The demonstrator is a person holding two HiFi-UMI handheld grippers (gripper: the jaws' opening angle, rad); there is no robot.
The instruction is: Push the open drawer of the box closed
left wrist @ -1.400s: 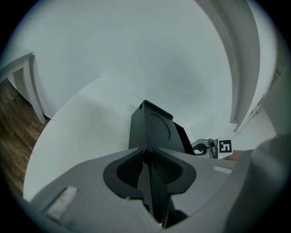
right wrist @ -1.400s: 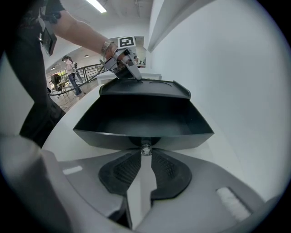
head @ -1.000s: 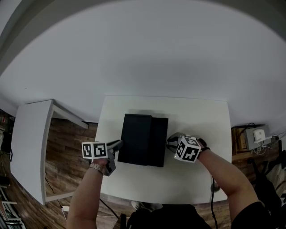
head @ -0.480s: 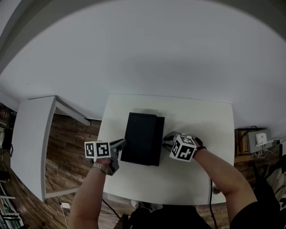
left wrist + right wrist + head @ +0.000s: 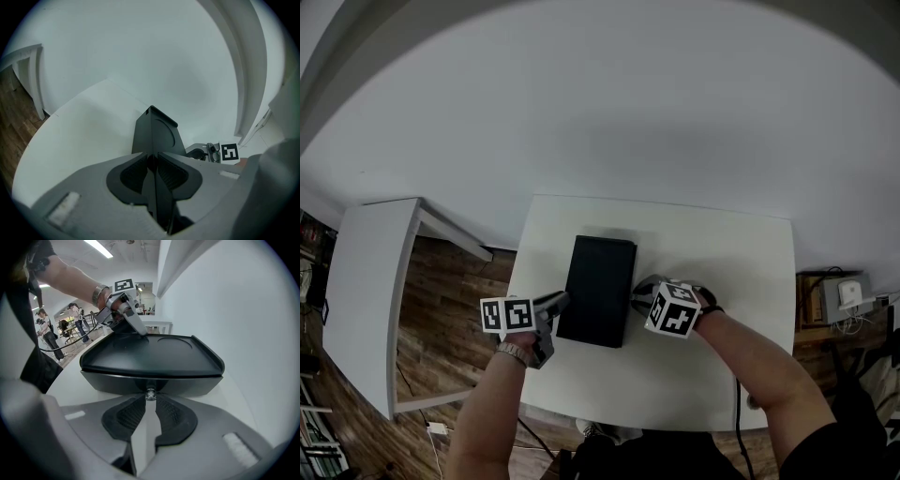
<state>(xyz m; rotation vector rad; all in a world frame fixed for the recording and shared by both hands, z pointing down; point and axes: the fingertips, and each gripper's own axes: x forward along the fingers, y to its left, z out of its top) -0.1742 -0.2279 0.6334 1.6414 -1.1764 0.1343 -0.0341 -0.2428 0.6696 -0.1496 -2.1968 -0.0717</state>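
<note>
The job looks all but done from here. The box (image 5: 598, 291) sits near the middle of the white bench (image 5: 712, 262), and from the head view I see one narrow black block with no drawer sticking out on its right side. My right hand-held gripper (image 5: 150, 398) is right up against the drawer front (image 5: 187, 384), its jaws nipped onto the small metal knob (image 5: 150, 393) at their tips. My left hand-held gripper (image 5: 152, 157) has its jaws pressed together with nothing between them, tips at the box's opposite side as a brace. The front lies under the lid's lip with only a thin seam showing; I can't quite tell whether it is fully home, so a last nudge may remain. The box is matte black, with a raised rim around the top and a shallow round recess in the lid.
</note>
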